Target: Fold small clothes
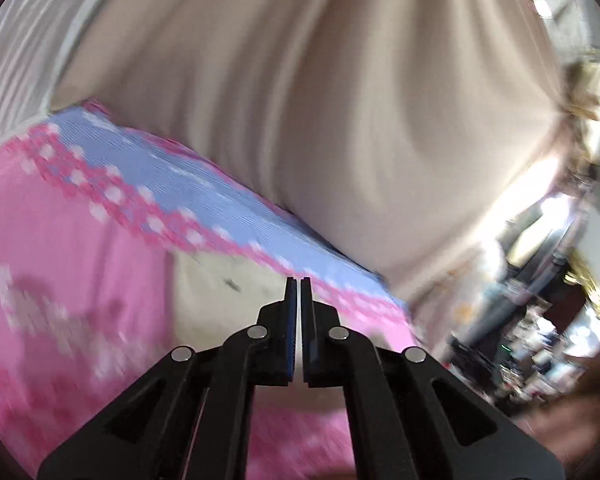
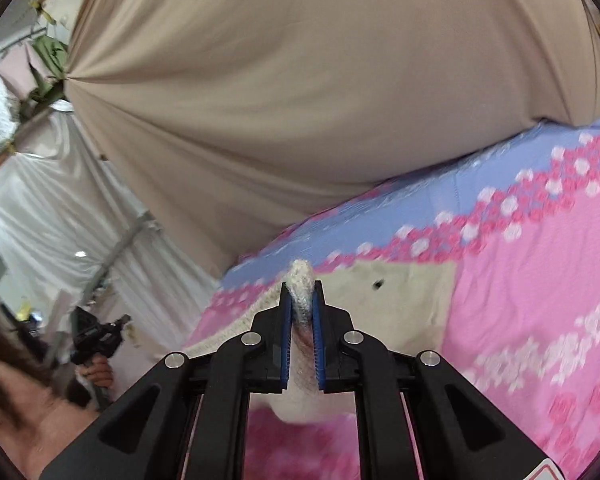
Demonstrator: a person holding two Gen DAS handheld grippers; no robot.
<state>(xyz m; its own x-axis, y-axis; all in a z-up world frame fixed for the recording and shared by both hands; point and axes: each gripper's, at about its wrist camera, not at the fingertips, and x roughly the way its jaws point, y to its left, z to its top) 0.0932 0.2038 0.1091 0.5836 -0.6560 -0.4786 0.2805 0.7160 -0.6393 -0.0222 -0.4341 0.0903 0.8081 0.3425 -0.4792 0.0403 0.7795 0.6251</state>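
Lower centre of the right view, the right gripper (image 2: 301, 292) clamps a bunched edge of the cream knit garment (image 2: 404, 296) spread on the pink bedspread (image 2: 520, 280). The left gripper (image 1: 299, 286), fingers nearly together, seemingly pinches the cloth's edge, though I cannot tell. A fold looks underway; next, carry the edge across evenly.

The left hand-held gripper (image 1: 299, 282) has its jaws nearly together, only a thin slit between them. The right hand-held gripper (image 2: 301, 286) is clamped on a fold of cream knit (image 2: 300, 276).
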